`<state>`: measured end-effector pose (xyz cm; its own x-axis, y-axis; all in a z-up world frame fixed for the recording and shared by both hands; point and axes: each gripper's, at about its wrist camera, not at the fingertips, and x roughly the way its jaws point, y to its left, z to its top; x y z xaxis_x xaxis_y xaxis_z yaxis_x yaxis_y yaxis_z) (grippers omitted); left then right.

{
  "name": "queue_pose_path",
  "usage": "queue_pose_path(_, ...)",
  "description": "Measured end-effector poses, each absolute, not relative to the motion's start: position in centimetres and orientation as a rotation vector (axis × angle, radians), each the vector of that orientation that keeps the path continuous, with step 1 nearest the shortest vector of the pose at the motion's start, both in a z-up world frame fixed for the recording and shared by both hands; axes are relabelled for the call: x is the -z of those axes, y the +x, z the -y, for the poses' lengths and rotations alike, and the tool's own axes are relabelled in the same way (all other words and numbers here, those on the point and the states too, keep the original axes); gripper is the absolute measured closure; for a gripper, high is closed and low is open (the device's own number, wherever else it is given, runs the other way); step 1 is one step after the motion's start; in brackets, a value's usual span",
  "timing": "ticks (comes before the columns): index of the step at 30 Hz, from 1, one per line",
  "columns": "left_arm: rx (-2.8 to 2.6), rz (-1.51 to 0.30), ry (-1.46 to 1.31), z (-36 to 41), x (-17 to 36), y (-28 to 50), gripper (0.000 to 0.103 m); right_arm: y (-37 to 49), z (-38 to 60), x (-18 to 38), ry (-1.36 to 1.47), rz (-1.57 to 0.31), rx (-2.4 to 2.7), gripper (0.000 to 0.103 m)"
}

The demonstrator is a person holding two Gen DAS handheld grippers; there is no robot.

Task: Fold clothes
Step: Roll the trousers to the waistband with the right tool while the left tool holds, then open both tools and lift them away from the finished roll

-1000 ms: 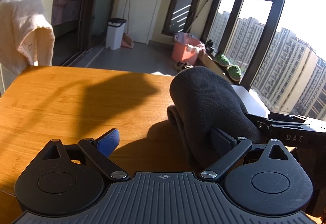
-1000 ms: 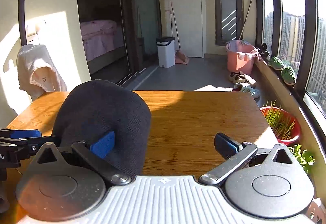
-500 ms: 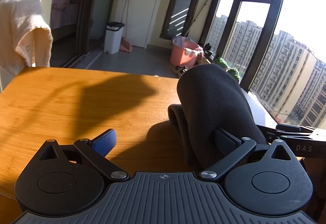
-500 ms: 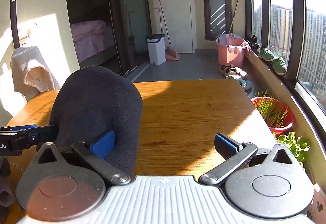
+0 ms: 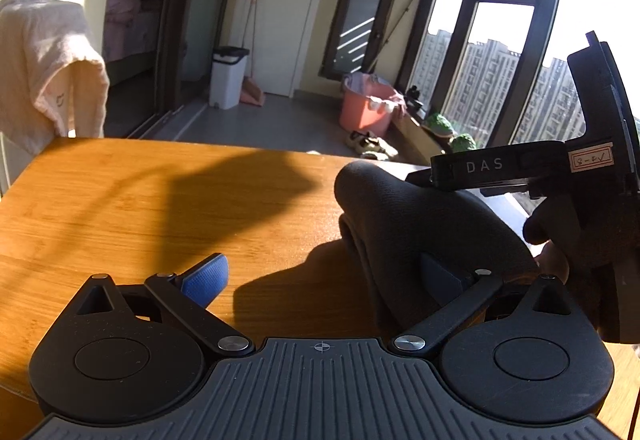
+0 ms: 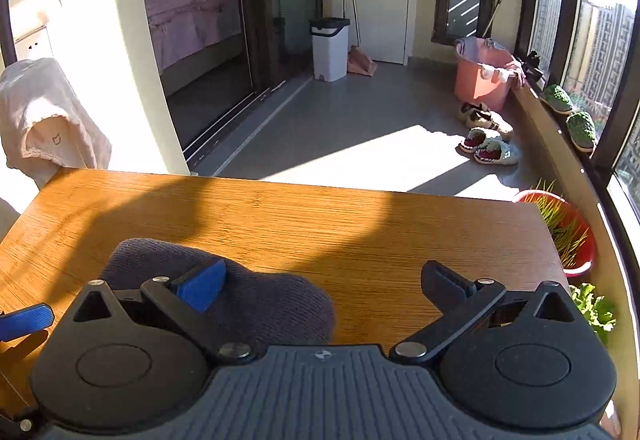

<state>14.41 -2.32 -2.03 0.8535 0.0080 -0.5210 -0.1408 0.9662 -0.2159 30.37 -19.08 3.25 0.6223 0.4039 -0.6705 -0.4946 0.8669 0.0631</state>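
A dark grey knit garment point(image 5: 420, 224) lies folded in a low bundle on the wooden table point(image 5: 160, 207), at the right of the left wrist view. My left gripper point(image 5: 322, 278) is open; its right pad point(image 5: 440, 276) rests against the garment's near side and its left pad is over bare wood. My right gripper point(image 6: 322, 282) is open too, its left pad point(image 6: 200, 284) hovering over the garment point(image 6: 260, 304). From the left wrist view one black finger point(image 5: 480, 165) of the right gripper sits above the bundle's far end, held by a hand point(image 5: 552, 228).
A cream towel point(image 5: 44, 67) hangs over something at the table's far left corner. A red pot of grass point(image 6: 568, 232) stands off the table's right edge. On the floor beyond are a pink bucket point(image 6: 480, 79), a white bin point(image 6: 330, 47) and shoes point(image 6: 488, 143).
The garment stood as a tall hump draped over both grippers' inner fingers; now it lies lower on the table. The right gripper has risen and looks down on it.
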Motion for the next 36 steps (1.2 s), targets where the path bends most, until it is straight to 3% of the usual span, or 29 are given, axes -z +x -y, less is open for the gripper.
queue_pose_path(6, -0.078, -0.544, -0.280, 1.9, 2.2, 14.4, 0.000, 24.5, 23.9, -4.3, -0.002, -0.596, -0.509, 0.000)
queue_pose_path(14, -0.121, -0.473, -0.225, 3.3, 1.7, 13.5, 0.000, 23.5, 25.5, -3.5, 0.006, -0.599, -0.452, 0.000)
queue_pose_path(20, -0.170, -0.448, -0.371, 2.8, 1.8, 9.6, 0.000, 16.6, 28.3, -3.0, 0.049, -0.650, -0.469, 0.000)
queue_pose_path(24, -0.197, -0.538, -0.348, 4.3, 2.0, 8.3, 0.000, 13.1, 28.3, -0.5, 0.032, -0.743, -0.410, 0.000)
queue_pose_path(36, -0.320, -0.720, -0.089, 9.3, 2.6, 4.4, 0.000, 10.8, 26.4, 0.2, -0.110, -0.743, -0.345, 0.000)
